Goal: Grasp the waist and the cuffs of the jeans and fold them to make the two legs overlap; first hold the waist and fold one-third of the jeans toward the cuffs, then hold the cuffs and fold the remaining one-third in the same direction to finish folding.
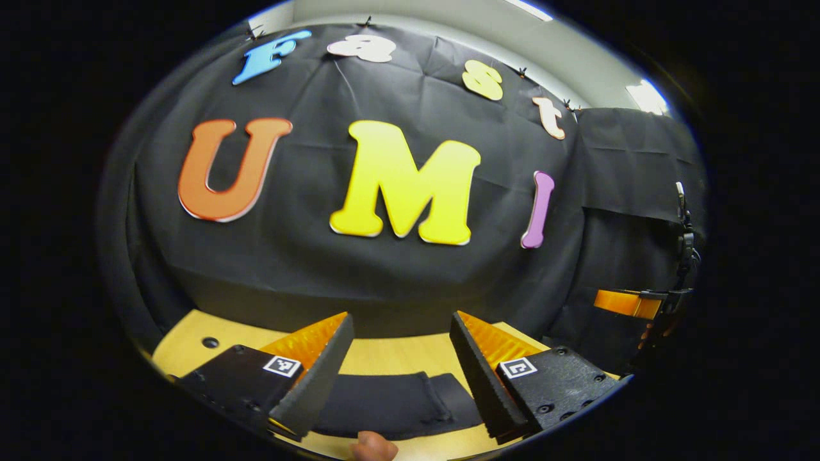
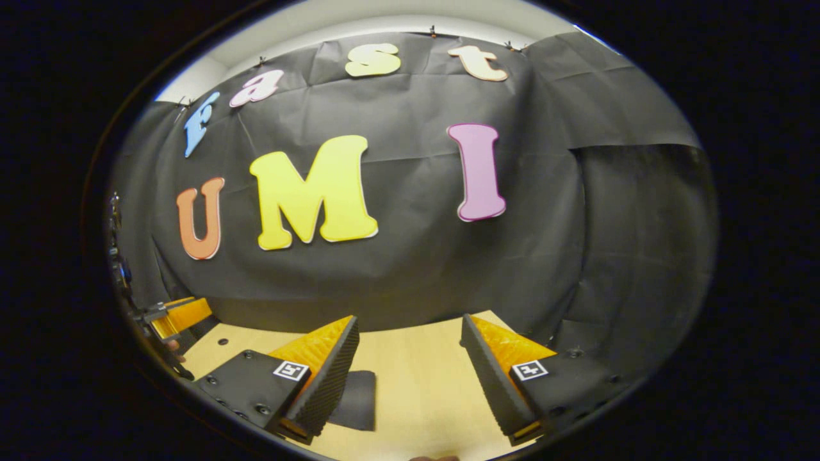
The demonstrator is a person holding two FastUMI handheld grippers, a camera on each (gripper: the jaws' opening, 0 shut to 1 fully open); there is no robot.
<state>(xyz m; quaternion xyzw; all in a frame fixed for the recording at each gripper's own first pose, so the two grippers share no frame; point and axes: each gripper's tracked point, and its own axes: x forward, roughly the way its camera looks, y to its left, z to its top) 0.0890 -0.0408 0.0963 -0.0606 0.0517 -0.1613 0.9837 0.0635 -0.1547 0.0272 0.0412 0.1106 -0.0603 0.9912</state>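
Left gripper view has the left gripper (image 1: 400,358) held level above the wooden table (image 1: 397,352), aimed at the booth's black cloth wall (image 1: 384,269), its two dark fingers spread wide and holding nothing. The jeans (image 1: 391,403) lie flat on the table under and just beyond the fingertips, a dark band running across the gap between them and passing behind both fingers; a stitched seam runs across the cloth nearer the right-hand finger. A fingertip of the person's hand (image 1: 373,448) shows at the bottom edge, below the jeans and between the fingers. Off past the right-hand finger, well apart and higher, the other gripper's orange finger (image 1: 624,302) juts out on a dark frame. Bare table shows ahead of the jeans up to the wall.

Right gripper view has the right gripper (image 2: 410,358) held in much the same level pose, fingers released and wide apart, nothing between them. One dark corner of the jeans (image 2: 355,400) lies just beside the left-hand finger, partly behind it; between the fingers and ahead to the wall the table (image 2: 416,384) lies open. Far beyond the left-hand finger, the left gripper (image 2: 176,317) shows its orange fingers near the table's edge.
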